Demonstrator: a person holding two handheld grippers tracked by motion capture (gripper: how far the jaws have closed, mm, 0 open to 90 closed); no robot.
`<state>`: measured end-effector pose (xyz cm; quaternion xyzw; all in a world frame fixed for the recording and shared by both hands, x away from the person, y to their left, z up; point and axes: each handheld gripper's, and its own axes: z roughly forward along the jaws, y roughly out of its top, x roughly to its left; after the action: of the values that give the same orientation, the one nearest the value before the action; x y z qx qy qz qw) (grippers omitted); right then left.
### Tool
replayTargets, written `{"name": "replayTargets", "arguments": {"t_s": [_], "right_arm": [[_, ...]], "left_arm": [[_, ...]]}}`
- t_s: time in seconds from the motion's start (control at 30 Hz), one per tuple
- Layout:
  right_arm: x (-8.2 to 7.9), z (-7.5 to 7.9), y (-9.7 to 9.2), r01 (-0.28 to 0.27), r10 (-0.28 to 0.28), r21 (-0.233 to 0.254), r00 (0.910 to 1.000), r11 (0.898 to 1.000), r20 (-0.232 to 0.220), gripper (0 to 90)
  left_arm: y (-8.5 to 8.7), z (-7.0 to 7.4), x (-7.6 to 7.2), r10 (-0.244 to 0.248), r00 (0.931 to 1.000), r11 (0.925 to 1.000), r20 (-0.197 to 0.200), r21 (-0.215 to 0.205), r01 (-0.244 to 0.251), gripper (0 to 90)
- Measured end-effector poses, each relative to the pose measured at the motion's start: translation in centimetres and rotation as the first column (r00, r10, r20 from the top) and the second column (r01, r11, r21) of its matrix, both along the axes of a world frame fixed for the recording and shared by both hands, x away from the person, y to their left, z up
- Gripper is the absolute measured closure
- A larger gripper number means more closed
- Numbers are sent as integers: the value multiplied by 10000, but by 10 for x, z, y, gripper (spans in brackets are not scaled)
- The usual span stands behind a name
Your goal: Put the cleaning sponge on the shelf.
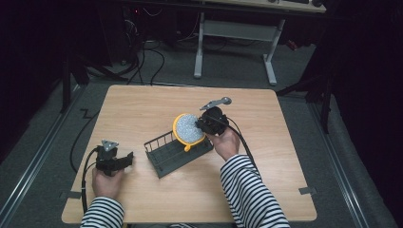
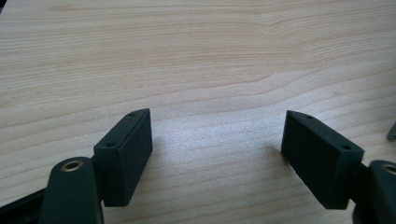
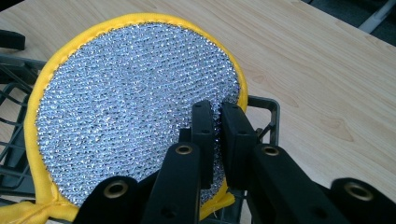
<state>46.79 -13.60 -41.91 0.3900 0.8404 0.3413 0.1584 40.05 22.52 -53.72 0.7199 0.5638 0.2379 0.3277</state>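
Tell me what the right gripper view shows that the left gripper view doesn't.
Right gripper view: the round silver mesh scrubbing pad with yellow trim, pinched at its edge by the right gripper, over the dark wire basket.

Left gripper view: the left gripper, its jaws wide apart with nothing between them.

Both: the light wooden table and a pair of black jaws.

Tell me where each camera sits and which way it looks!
High view: above the table, looking down; striped sleeves, both hands, left gripper, right gripper.
Left gripper view: on the left gripper, facing bare wood between open jaws.
Right gripper view: on the right gripper, jaws pinching the scrub pad over the rack.
Shared: high and right gripper views both show pad and rack.
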Motion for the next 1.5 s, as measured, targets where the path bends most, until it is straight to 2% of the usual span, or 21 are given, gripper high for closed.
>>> {"name": "replayTargets", "arguments": {"t_s": [0.17, 0.27, 0.33, 0.5, 0.63, 0.8, 0.83, 0.93, 1.03, 1.1, 1.3, 1.37, 1.47, 1.5], "right_arm": [[-1, -1, -1, -42, 41, -84, 10000, 10000, -56, 856], [-4, -2, 2, -84, 88, -478, 9999, 9988, 90, 861], [-4, -2, 2, -98, 103, -495, 9999, 9987, 106, 861], [-4, -3, 2, -36, 40, -456, 9999, 9990, 98, 865], [-2, 2, 0, 61, -62, 60, 9999, 10000, 112, 867], [-4, 5, 2, 181, -184, 56, 9985, 9998, 520, 868], [-6, 3, 6, 243, -228, -248, 9978, 9994, 622, 868], [-10, -3, 15, -31, 116, -1219, 9975, 9925, 691, 868], [-12, -2, 13, -112, 173, -1084, 9983, 9940, 562, 869], [-13, -5, 8, -121, 142, -810, 9996, 9966, 251, 869], [-16, -13, 5, -405, 393, -1006, 9991, 9941, -144, 872], [-17, -14, 1, -487, 463, -864, 9985, 9951, -295, 840], [-21, -8, -4, -407, 398, -563, 9991, 9976, -170, 608], [-23, -6, -6, -355, 353, -471, 9994, 9983, -45, 571]], "left_arm": [[0, 0, 0, -15, 10000, 10000, 0, -23, 15, 253], [0, 0, 0, -17, 10000, 10000, -4, -9, 17, 253], [0, 0, 0, -19, 10000, 10000, -5, -11, 19, 253], [0, 0, 0, -10, 10000, 10000, 2, 0, 10, 254], [0, 0, 0, -20, 10000, 10000, 5, -12, 20, 254], [-1, 0, 0, -63, 10000, 10000, -12, 44, 63, 253], [-1, 0, 0, -62, 10000, 10000, -9, 60, 62, 252], [-1, 0, 0, -93, 10000, 9999, -27, 104, 94, 252], [-1, 0, 0, -84, 10000, 9999, -17, 94, 84, 253], [-1, 0, 0, -102, 9999, 9999, -28, 109, 103, 253], [-1, 0, 0, -104, 9999, 9999, -24, 110, 104, 253], [-1, 0, 0, -101, 9999, 9999, -25, 114, 101, 253], [-1, 0, 0, -104, 9999, 9999, -24, 110, 104, 254], [-1, 0, 0, -104, 9999, 9999, -24, 110, 104, 253]]}}
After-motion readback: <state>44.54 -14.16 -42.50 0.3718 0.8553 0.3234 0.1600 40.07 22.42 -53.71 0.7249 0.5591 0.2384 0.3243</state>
